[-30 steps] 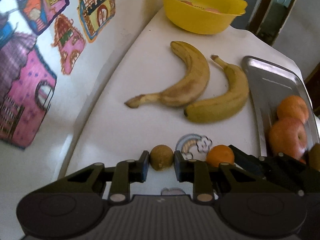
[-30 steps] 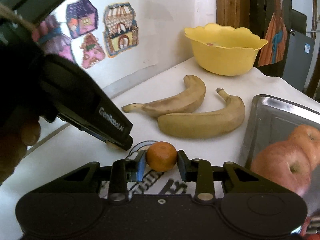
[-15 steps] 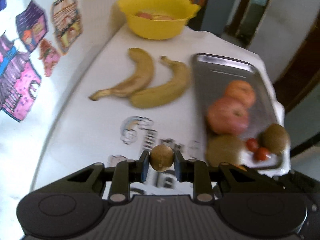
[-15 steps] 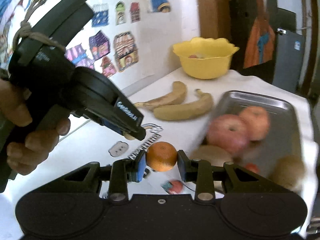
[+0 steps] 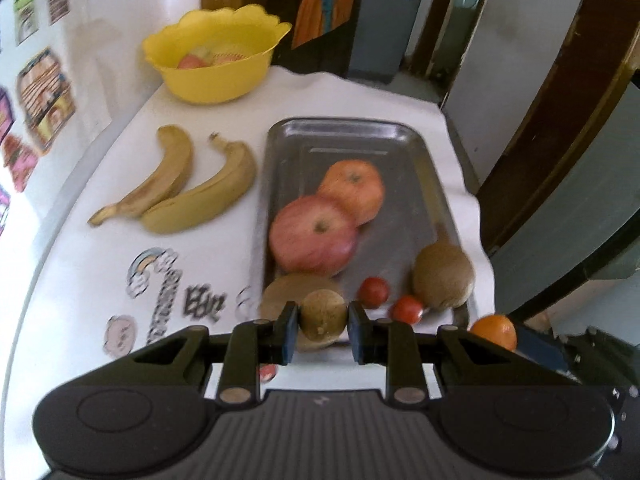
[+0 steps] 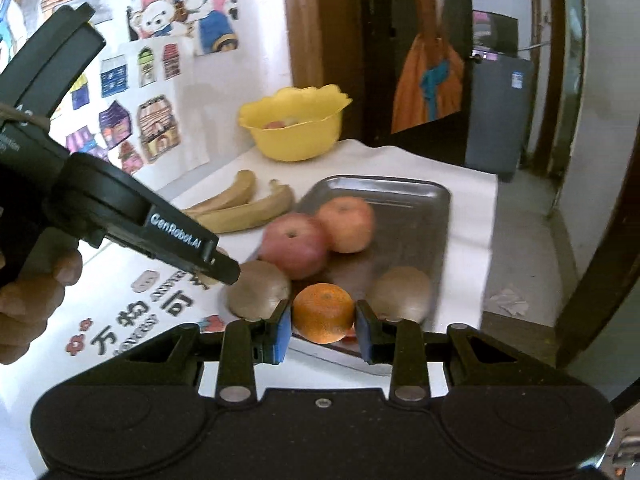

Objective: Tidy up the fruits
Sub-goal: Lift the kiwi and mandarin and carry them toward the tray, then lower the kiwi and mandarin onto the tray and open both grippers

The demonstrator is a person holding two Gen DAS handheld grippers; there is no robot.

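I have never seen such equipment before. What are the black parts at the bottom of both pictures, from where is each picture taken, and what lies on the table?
There is no robot. A person holds one two-finger gripper in each hand, and a camera on each looks forward along its fingers, so the black parts are the tools themselves. One picture is from the left gripper, shut on a small brown fruit. The other is from the right gripper, shut on a small orange; it also shows the left tool from the side. On the white table lie two bananas, a yellow bowl and a metal tray with two apples, kiwis and small red fruits.
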